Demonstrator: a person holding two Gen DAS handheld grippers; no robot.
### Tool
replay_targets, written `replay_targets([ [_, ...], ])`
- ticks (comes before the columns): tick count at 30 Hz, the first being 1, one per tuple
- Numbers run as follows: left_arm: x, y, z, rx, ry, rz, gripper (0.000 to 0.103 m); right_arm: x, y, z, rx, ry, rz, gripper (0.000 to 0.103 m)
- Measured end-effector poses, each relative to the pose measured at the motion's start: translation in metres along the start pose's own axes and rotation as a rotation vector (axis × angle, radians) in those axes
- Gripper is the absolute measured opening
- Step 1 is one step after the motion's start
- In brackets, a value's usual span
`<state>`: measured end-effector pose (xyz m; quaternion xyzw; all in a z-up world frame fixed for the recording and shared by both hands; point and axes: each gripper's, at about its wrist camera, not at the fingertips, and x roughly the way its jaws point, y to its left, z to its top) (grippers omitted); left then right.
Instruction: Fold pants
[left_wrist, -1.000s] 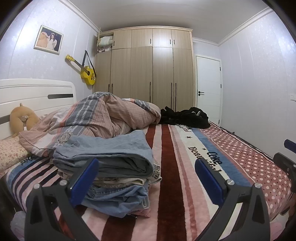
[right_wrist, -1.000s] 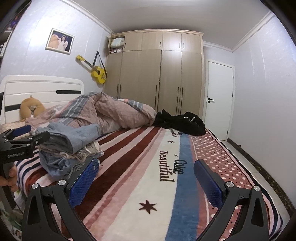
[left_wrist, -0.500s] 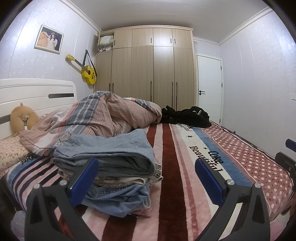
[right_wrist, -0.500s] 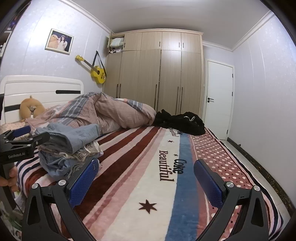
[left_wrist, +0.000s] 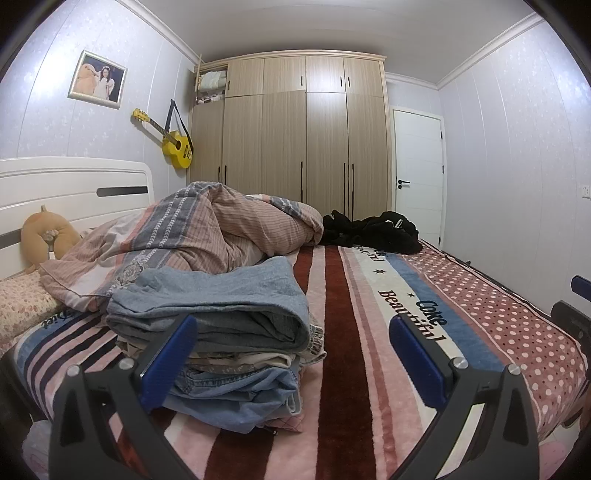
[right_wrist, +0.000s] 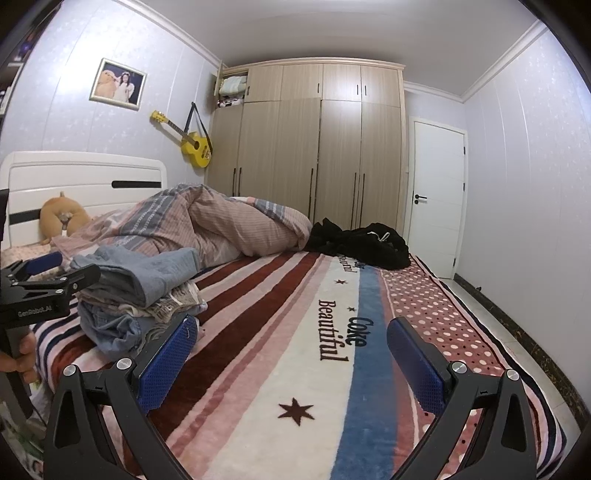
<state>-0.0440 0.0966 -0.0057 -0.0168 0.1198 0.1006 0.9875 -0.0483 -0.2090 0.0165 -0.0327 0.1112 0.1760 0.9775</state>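
The left gripper (left_wrist: 293, 354) hovers with its blue-padded fingers (left_wrist: 168, 360) spread wide and holding nothing, its left finger in front of the stack of folded pants (left_wrist: 218, 328) that sits on the striped blanket (left_wrist: 343, 369) near the bed's close left corner, a grey-blue pair on top and denim beneath. The right gripper (right_wrist: 291, 360) likewise has its fingers apart and empty, over the blanket to the right of the stack. Beyond lie a rumpled pink duvet (left_wrist: 221, 229), a black garment (right_wrist: 362, 243) and the wardrobe (left_wrist: 306, 140).
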Motion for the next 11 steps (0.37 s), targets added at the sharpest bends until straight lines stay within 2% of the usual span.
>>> replay_targets([
  [11, 0.0019, 0.0002, -0.001, 0.008, 0.008, -0.006, 0.102, -0.0018, 0.0007, 0.0003, 0.001, -0.003, 0.003, 0.103],
])
